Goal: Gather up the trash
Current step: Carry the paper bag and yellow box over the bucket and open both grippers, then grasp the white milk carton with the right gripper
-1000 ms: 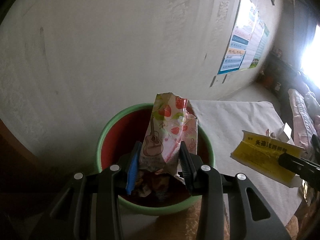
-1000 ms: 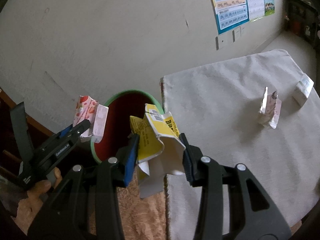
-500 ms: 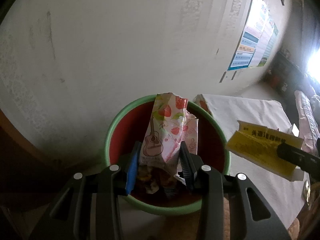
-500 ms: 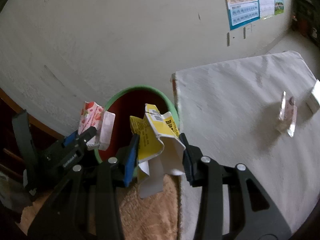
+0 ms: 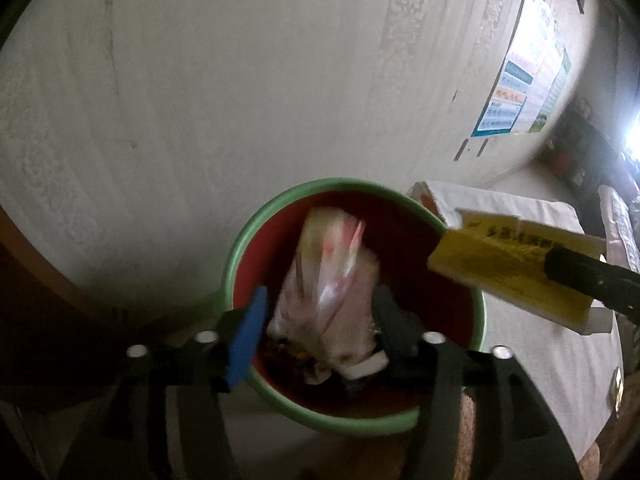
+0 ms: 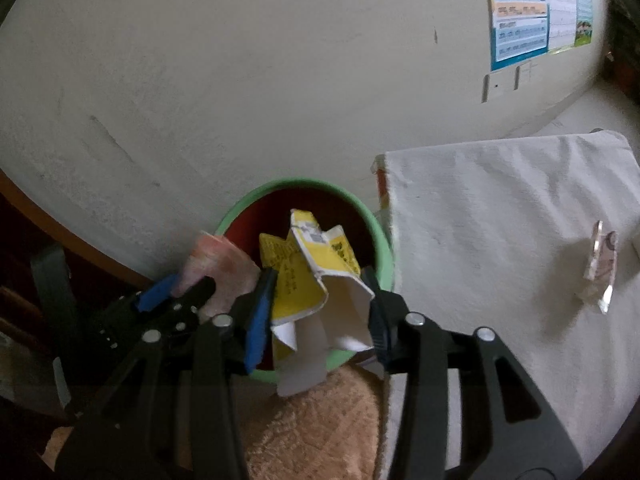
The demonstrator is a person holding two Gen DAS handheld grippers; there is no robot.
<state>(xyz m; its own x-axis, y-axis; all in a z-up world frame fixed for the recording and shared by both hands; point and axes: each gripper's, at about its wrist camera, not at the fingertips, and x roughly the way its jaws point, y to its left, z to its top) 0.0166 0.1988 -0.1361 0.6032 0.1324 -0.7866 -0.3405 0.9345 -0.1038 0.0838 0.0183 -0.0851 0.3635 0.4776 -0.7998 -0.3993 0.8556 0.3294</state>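
A green-rimmed bin with a red inside (image 5: 240,248) stands against the wall; it also shows in the right wrist view (image 6: 304,185). My left gripper (image 5: 320,320) is open over the bin. The pink strawberry-print wrapper (image 5: 332,280) is blurred between its spread fingers, dropping into the bin. My right gripper (image 6: 318,304) is shut on a torn yellow carton (image 6: 308,272) and holds it above the bin's near rim. The carton also shows in the left wrist view (image 5: 508,268). The left gripper with the pink wrapper (image 6: 224,268) sits left of it.
A white cloth-covered table (image 6: 500,216) lies right of the bin, with a crumpled foil wrapper (image 6: 600,268) on it. A tan towel (image 6: 312,428) lies below the bin. A wall with posters (image 6: 532,12) rises behind. Dark wooden furniture (image 6: 36,248) is at left.
My left gripper has opened and the strawberry wrapper is falling into the bin. Both grippers moved closer over the bin. The right gripper still grips the yellow carton.
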